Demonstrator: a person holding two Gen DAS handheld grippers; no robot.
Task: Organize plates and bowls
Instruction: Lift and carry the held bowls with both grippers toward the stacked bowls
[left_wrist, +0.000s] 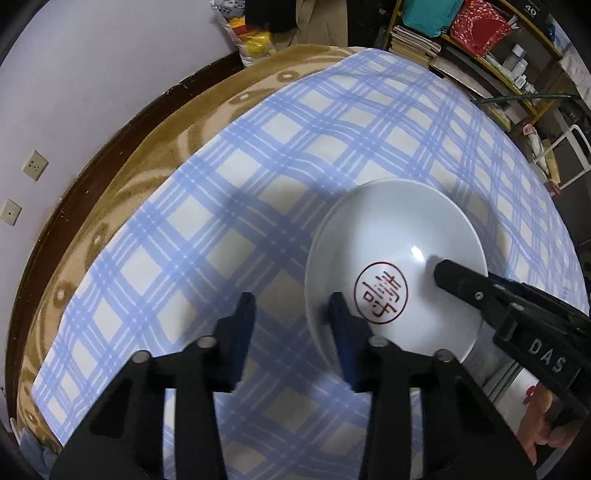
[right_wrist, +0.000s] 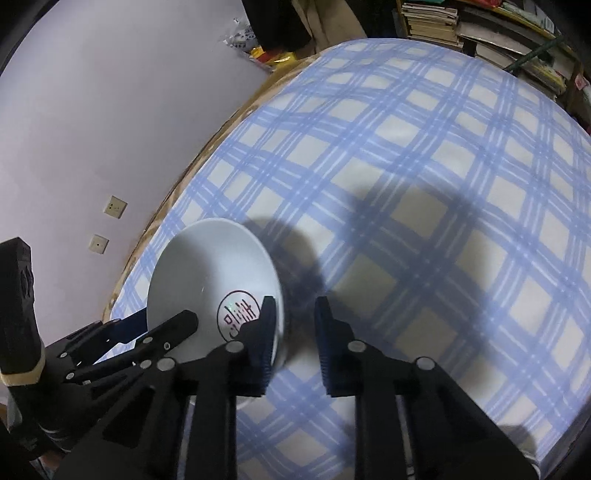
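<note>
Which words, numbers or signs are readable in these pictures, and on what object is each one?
"DAS": raised letters on the right gripper body.
"40": on a dark box on the shelf.
Red round seal inside the white plate: its characters are too stylized to read.
Book spines: too small to read.

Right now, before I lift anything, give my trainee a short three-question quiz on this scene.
1. True or false: the white dish has a red round stamp inside it.
2. How does the left gripper stand? A) one of its jaws inside the dish, the other outside the rim; B) both jaws over bare cloth, far from the dish; C) jaws closed on a cup.
3. Fill in: the dish sits on a blue-and-white ____ tablecloth.

Key: 1 true; 2 A; 3 checked.
</note>
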